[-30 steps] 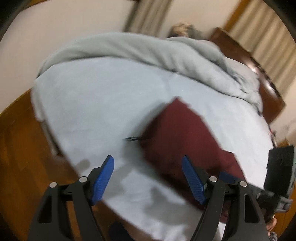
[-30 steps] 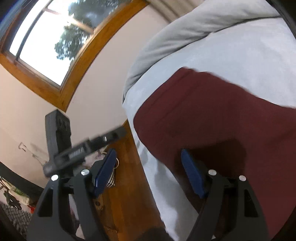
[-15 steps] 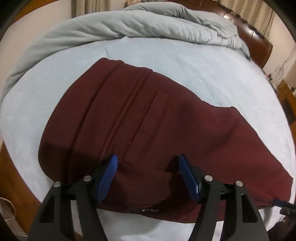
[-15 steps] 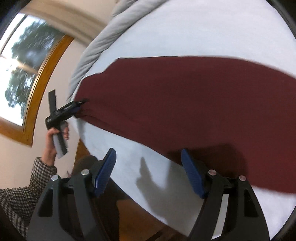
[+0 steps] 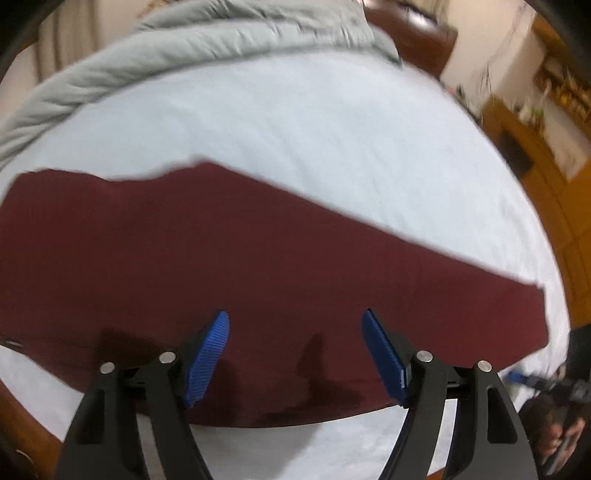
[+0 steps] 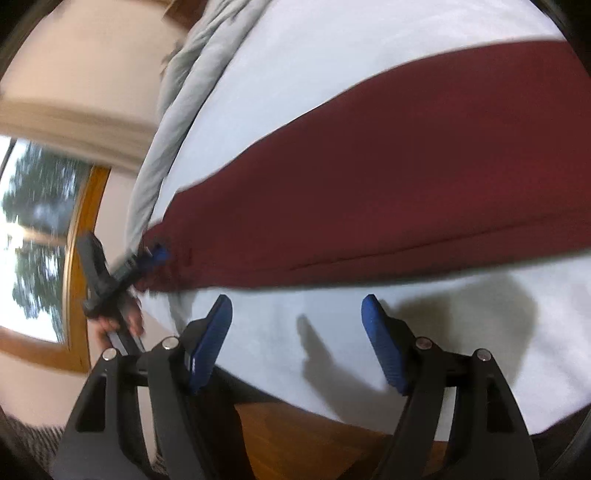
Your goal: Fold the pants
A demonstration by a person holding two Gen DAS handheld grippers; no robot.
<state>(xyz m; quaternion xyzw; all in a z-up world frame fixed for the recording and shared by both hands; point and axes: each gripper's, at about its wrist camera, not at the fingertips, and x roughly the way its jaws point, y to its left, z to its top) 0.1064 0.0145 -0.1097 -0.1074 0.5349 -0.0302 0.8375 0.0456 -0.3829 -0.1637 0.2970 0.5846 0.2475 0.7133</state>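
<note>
Dark red pants [image 5: 240, 266] lie flat and stretched across the pale blue bed sheet [image 5: 314, 140]. My left gripper [image 5: 295, 354] is open and empty, hovering over the pants' near edge. In the right wrist view the pants [image 6: 406, 177] run from left to upper right. My right gripper [image 6: 297, 339] is open and empty over bare sheet [image 6: 369, 302], just short of the pants' near edge. The left gripper also shows in the right wrist view [image 6: 147, 260] at the pants' left end; whether it touches them is unclear. The frames are blurred.
A rumpled grey duvet [image 5: 184, 62] lies along the far side of the bed. A dark wooden headboard [image 5: 413, 33] and wooden furniture [image 5: 535, 147] stand beyond. A window [image 6: 33, 251] with a wooden frame and wooden floor [image 6: 314, 443] are near the bed's edge.
Both views have swung across the bed. The left gripper now faces the pant leg instead of the pocket. The right gripper's view has turned, with the pants' near edge now closer.
</note>
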